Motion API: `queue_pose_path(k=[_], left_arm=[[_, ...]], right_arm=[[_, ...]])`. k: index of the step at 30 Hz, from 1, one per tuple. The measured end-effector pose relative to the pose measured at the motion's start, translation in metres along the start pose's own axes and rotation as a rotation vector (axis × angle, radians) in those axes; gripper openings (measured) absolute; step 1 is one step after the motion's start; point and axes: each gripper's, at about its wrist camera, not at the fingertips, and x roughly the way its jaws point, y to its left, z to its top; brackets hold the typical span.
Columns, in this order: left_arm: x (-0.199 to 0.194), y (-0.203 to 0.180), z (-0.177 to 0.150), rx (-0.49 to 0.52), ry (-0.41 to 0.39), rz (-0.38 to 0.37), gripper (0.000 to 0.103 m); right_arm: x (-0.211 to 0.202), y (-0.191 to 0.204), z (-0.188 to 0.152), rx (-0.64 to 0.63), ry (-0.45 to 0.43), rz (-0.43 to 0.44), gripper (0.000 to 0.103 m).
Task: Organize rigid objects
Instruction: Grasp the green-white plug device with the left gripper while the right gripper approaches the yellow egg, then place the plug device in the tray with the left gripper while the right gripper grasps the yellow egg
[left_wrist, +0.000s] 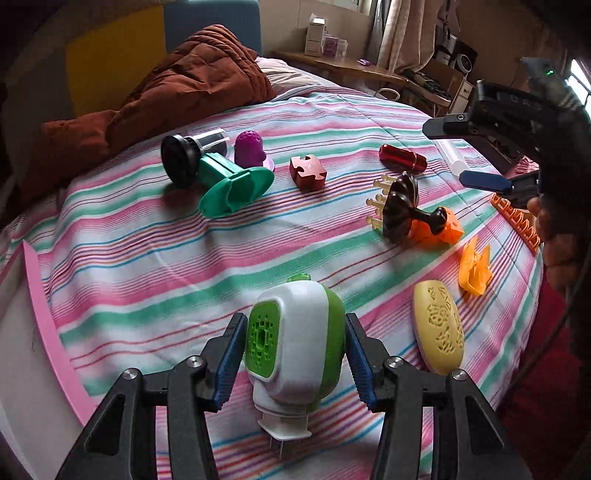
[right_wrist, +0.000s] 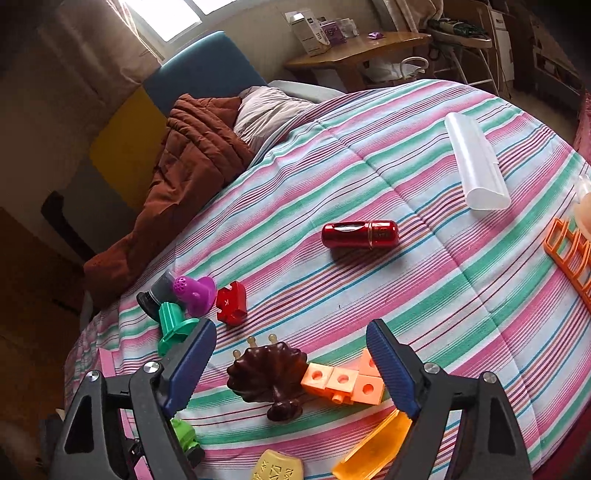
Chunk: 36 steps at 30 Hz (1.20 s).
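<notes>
My left gripper (left_wrist: 295, 347) is shut on a white and green plug-in device (left_wrist: 295, 343), its blue pads pressed on both sides just above the striped bedspread (left_wrist: 184, 251). My right gripper (right_wrist: 291, 365) is open and empty, hovering above a dark brown shell-shaped piece (right_wrist: 269, 373) and orange cubes (right_wrist: 343, 384); it also shows at the right of the left wrist view (left_wrist: 480, 155). Other pieces lie around: a red capsule (right_wrist: 360, 234), a red puzzle block (left_wrist: 307, 171), a green funnel piece (left_wrist: 232, 184), a purple cone (left_wrist: 248, 148), a yellow oval (left_wrist: 439, 326).
A brown quilt (left_wrist: 166, 99) lies at the bed's far side. A clear plastic tube (right_wrist: 476, 162) and an orange rack (right_wrist: 572, 258) lie at the right. An orange clip (left_wrist: 474, 271) and a black-capped cylinder (left_wrist: 192, 151) rest on the bedspread. A wooden desk (right_wrist: 354, 51) stands beyond.
</notes>
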Motion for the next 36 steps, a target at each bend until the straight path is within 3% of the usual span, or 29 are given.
queue_pose_path(k=[5, 7, 8, 13, 17, 21, 28, 29, 30, 36], left_arm=[[-0.029, 0.006, -0.023, -0.057, -0.036, -0.012, 0.053], [-0.039, 0.008, -0.028, -0.062, -0.048, -0.016, 0.053], [-0.044, 0.006, -0.029, -0.056, -0.058, -0.011, 0.053], [-0.069, 0.005, -0.041, -0.041, -0.101, -0.012, 0.053], [-0.082, 0.010, -0.050, -0.066, -0.124, -0.026, 0.053], [-0.090, 0.014, -0.058, -0.090, -0.137, -0.020, 0.053], [-0.112, 0.045, -0.076, -0.194, -0.165, -0.014, 0.053], [-0.116, 0.053, -0.078, -0.220, -0.172, -0.012, 0.053], [-0.120, 0.061, -0.081, -0.244, -0.178, -0.004, 0.053], [-0.128, 0.136, -0.092, -0.413, -0.176, 0.106, 0.053]], right_arm=[[0.005, -0.009, 0.000, 0.032, 0.044, 0.007, 0.083], [0.006, -0.010, -0.002, 0.032, 0.069, 0.011, 0.067], [0.006, -0.008, -0.004, 0.030, 0.085, 0.019, 0.064], [-0.012, 0.013, -0.019, -0.086, 0.141, 0.064, 0.054], [-0.020, 0.034, -0.043, -0.208, 0.252, 0.094, 0.054], [-0.011, 0.049, -0.078, -0.289, 0.351, 0.060, 0.054], [0.034, 0.049, -0.108, -0.325, 0.423, -0.131, 0.054], [0.037, 0.049, -0.112, -0.342, 0.411, -0.141, 0.053], [0.036, 0.052, -0.114, -0.383, 0.383, -0.155, 0.045], [0.040, 0.055, -0.129, -0.490, 0.357, -0.205, 0.044]])
